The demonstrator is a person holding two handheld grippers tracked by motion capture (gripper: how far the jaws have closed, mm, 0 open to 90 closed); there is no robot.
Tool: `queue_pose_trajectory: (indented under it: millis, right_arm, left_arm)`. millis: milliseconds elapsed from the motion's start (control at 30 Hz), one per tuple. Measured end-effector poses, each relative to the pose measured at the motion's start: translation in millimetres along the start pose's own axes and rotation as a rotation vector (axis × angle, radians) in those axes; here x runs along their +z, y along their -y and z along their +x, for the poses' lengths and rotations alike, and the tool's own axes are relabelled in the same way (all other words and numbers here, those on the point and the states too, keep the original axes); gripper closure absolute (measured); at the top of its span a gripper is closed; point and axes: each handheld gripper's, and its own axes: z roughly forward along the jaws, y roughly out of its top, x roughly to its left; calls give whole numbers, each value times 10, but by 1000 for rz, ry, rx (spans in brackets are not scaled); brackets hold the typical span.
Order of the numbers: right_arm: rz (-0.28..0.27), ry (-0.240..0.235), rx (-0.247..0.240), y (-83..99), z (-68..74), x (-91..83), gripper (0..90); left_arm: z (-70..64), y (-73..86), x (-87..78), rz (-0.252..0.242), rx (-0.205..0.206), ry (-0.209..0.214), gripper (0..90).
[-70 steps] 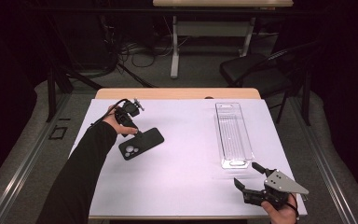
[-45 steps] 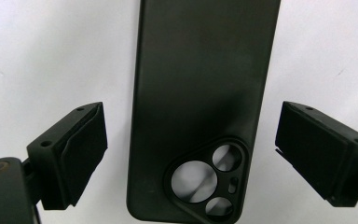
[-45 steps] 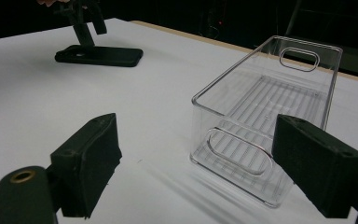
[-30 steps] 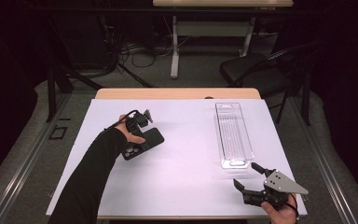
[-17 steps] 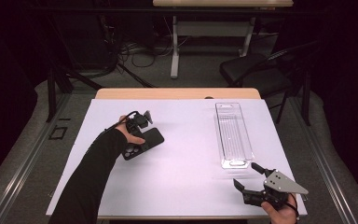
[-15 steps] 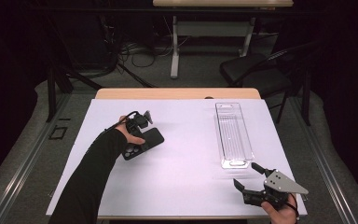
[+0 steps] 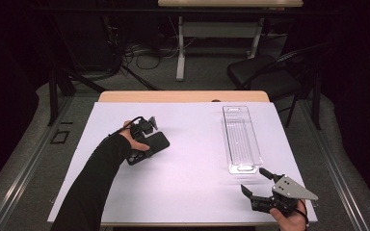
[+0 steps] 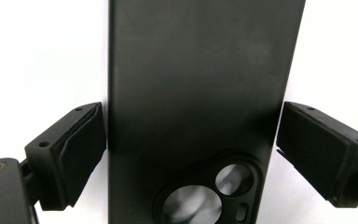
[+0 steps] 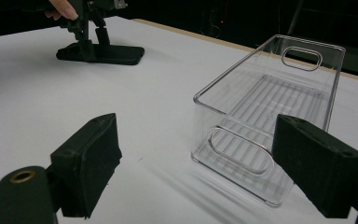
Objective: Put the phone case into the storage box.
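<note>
Tabletop white. Clear bin at right, long axis running away from person, empty. Black phone case lies flat at left, camera cutout toward person's side, long axis diagonal, far end angled right.

Left claw straddles case across short width near cutout end; jaws flank both long edges, narrow gaps visible, not yet clamped.

Right claw wide, empty, near bin's near end, well apart from case.

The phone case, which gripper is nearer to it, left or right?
Left. The left gripper has its jaws on either side of the phone case; the right gripper sits far off beside the clear bin.
</note>
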Motion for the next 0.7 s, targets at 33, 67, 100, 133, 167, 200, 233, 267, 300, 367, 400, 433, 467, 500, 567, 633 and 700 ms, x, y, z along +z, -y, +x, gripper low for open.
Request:
queue_pose_trajectory:
  millis: [33,67,100,133,167,200,233,267,300,367,400,433,467,500,567,633,700]
  right_arm:
    - [1,0,1,1,0,2,144]
    - [1,0,4,3,-1,3,144]
    - [1,0,4,3,-2,3,144]
    - [0,0,4,2,1,3,144]
    - [2,0,3,1,3,2,144]
    - [-1,-2,0,2,3,5,144]
    - [-1,-2,0,2,3,5,144]
    - [3,-2,2,2,3,3,144]
    - [3,-2,3,3,3,3,144]
    - [2,-1,1,2,2,1,144]
    - [1,-1,2,2,2,1,144]
    - [1,-1,1,2,2,2,144]
    - [1,-2,1,3,3,3,144]
    - [1,-2,0,3,2,3,144]
    - [2,-3,0,2,2,3,144]
    - [0,-2,1,3,2,3,144]
    - [3,-2,1,2,2,1,144]
  left_arm:
    - [0,1,3,6,4,5,76]
    - [-5,2,7,6,8,1,76]
    - [-7,0,8,8,11,-5,76]
    - [-6,-2,9,9,15,-5,76]
    - [-8,-2,11,10,18,-9,76]
    - [-11,-1,15,15,15,-5,76]
    - [-13,-2,18,22,21,-12,76]
    - [-15,-1,21,19,23,-14,76]
    - [-18,-1,21,19,23,-12,76]
    - [-18,1,20,20,24,-8,77]
    - [-18,2,20,19,24,-8,77]
    - [-18,5,23,13,23,-11,79]
    - [-19,6,22,15,25,-11,80]
    - [-21,6,23,14,26,-14,82]
    - [-22,4,21,18,27,-15,82]
    - [-22,5,20,17,27,-15,85]
    - [-22,5,20,17,29,-15,86]
